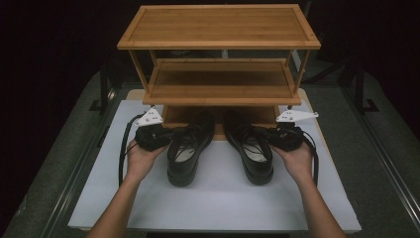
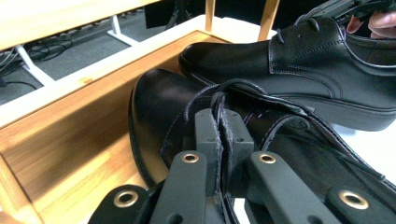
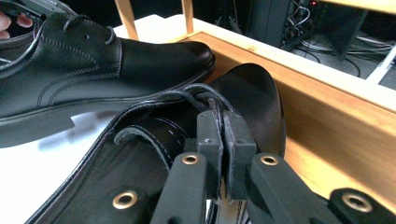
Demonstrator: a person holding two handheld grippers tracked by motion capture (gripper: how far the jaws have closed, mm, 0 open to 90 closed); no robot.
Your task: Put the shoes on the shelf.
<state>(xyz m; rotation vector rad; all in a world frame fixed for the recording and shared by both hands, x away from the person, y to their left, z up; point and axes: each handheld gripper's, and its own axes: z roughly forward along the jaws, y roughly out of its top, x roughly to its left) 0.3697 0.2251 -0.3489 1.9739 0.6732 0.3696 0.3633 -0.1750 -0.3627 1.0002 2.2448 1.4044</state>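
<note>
Left gripper view: left gripper (image 2: 219,126) jaws pinched tight on left shoe (image 2: 163,107) upper edge. Right gripper (image 3: 220,128) likewise clamps right shoe (image 3: 252,93) edge between pads.

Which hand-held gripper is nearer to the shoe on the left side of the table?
Left. The left hand-held gripper is clamped on the left shoe; the right hand-held gripper grips the other shoe beside it.
</note>
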